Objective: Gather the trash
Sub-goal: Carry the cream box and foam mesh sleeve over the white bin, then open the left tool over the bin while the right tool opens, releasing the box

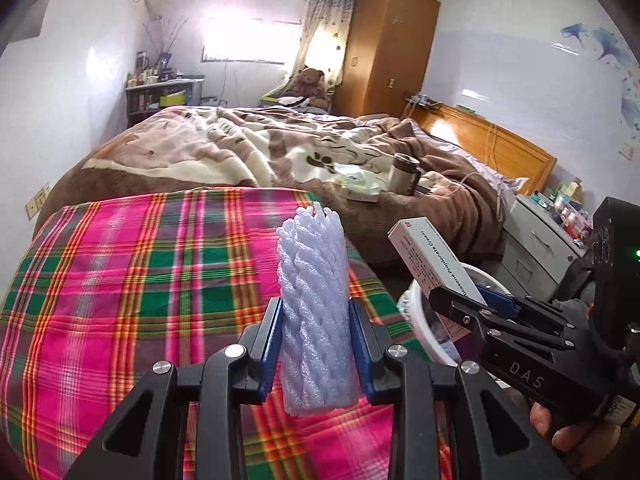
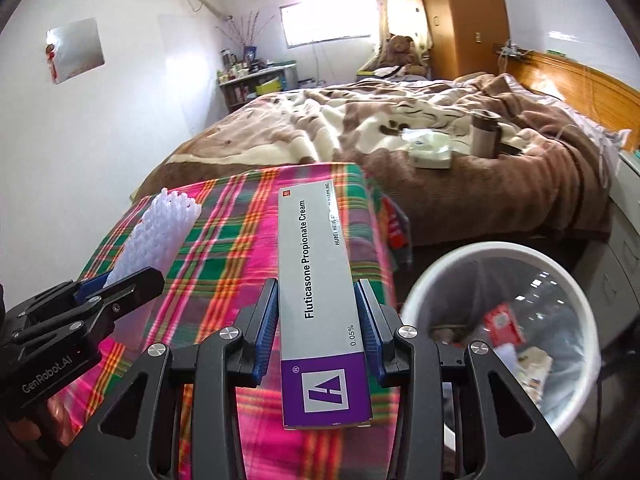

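While carried above the plaid-covered desk (image 2: 224, 240): left tongs (image 1: 316, 344) clenched on white foam net sleeve (image 1: 314, 312); right tongs (image 2: 318, 328) clenched on cream carton (image 2: 316, 280), just left of lined trash bin (image 2: 500, 252). Risk: carton dropped short of rim; springy, light foam slipping loose.

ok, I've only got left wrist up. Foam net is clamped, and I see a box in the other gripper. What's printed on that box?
Observer: The box reads "Fluticasone Propionate Cream", 0.05%, with a purple end near the right gripper.
Operator: Is the bin lined, anything in it?
Observer: The white bin has a clear liner and already holds scraps, one red.
Operator: Box over the bin yet?
Observer: No. It sits over the plaid cloth; the bin is to its right.
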`<state>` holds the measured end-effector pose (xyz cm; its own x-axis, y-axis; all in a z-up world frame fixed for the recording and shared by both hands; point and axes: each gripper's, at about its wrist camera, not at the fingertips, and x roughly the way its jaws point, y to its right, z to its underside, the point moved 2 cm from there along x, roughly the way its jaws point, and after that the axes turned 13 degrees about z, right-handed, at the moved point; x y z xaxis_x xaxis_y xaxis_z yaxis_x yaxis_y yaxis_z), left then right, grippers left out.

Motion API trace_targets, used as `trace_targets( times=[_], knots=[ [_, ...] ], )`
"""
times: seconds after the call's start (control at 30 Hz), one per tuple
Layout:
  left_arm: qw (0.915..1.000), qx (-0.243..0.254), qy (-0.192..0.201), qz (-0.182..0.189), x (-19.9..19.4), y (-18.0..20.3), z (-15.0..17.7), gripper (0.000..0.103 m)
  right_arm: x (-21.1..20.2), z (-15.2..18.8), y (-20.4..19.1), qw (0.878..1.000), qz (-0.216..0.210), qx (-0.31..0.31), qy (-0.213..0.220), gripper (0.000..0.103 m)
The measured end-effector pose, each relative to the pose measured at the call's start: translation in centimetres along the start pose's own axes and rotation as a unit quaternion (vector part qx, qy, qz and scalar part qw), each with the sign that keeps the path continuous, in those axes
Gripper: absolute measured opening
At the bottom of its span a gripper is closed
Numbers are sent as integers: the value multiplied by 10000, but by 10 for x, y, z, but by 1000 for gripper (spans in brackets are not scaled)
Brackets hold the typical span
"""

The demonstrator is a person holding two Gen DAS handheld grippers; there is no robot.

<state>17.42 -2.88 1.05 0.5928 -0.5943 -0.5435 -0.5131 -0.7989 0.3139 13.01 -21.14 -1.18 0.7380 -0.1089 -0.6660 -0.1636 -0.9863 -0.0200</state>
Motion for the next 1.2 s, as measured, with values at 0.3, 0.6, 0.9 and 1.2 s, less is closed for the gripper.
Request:
trace_targets(
  times=[0.3,0.6,0.9,1.2],
  knots=[
    [9987,334,-113,361,20,53,4,33,-9,9,46,9986,369,375,29,39],
    [9950,572,-321,759,52,101,7,33,-9,15,93,9943,784,715,-52,39],
    [9904,701,-582,1044,92,137,12,33,-8,26,126,9886,1169,934,-185,39],
    [9880,726,-833,1078,126,148,20,33,8,34,140,9877,1207,918,-391,39]
  ],
)
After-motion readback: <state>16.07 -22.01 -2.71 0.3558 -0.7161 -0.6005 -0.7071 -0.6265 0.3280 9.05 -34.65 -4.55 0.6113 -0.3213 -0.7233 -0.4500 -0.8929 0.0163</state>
